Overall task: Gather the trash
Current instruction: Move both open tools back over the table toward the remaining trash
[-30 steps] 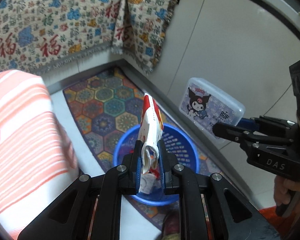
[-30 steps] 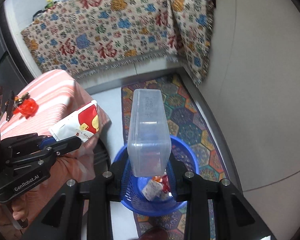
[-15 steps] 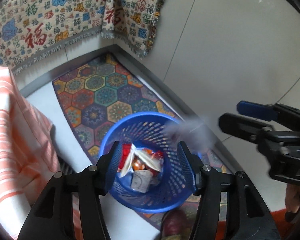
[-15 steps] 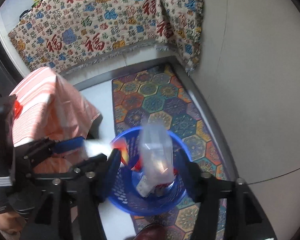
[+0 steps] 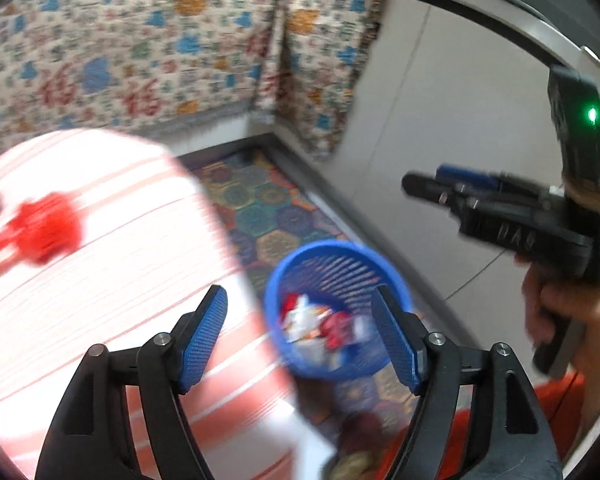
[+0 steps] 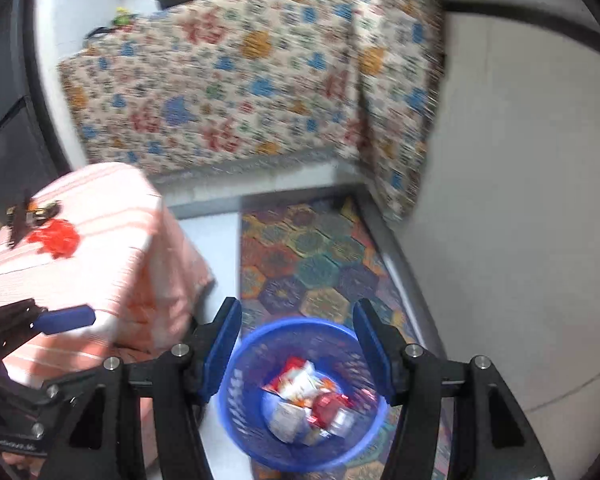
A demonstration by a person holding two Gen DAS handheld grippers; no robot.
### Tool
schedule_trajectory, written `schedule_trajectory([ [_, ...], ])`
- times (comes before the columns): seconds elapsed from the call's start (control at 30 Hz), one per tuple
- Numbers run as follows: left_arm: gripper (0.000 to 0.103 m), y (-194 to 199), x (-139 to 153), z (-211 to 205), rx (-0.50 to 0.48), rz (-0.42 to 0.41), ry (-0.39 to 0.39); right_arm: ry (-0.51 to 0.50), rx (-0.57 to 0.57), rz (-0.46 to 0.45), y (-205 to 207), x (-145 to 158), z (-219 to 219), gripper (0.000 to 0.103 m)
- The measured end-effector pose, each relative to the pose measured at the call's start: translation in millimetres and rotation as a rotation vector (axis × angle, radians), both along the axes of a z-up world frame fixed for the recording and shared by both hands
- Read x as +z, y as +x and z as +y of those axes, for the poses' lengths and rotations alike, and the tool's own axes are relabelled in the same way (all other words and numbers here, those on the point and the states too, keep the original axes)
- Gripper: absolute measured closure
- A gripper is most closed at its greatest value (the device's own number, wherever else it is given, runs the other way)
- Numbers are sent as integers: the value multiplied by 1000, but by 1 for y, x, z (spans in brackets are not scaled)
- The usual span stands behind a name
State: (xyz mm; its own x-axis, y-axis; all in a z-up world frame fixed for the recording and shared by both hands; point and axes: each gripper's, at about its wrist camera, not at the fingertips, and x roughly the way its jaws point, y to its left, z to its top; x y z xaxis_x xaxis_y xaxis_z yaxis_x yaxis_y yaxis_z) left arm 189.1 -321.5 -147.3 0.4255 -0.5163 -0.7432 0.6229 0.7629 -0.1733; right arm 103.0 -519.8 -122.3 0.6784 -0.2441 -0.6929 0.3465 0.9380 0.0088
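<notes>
Black hand-held gripper point(image 5: 300, 340) frames, blue ribbed pads point(image 5: 204, 336), silver pivot screws point(image 5: 162, 338), green indicator light point(image 5: 592, 114).

floor point(image 6: 480, 240) | patterned rug point(image 6: 300, 256) | blue basket point(image 6: 236, 400), seemingly on rug

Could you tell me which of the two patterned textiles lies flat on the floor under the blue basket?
The hexagon-patterned rug: it lies flat on the floor beneath the blue basket. The floral cloth with red characters hangs draped over furniture behind it instead.
</notes>
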Motion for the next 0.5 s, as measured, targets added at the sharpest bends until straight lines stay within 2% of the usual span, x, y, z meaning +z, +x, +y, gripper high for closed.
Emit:
schedule_trajectory([
  [0.1,27,1,-5,45,83,-31,58,-8,103,-12,19,5,38,43],
  [0.27,27,22,-15,117,250,-31,102,36,298,-20,51,5,110,43],
  [0.37,27,32,-18,163,339,-37,124,-12,407,-11,73,2,156,40],
  [0.4,27,35,-19,176,365,-37,129,-34,422,-12,78,1,165,36],
  [0.5,27,45,-22,217,443,-35,141,-68,443,-22,99,0,182,33],
])
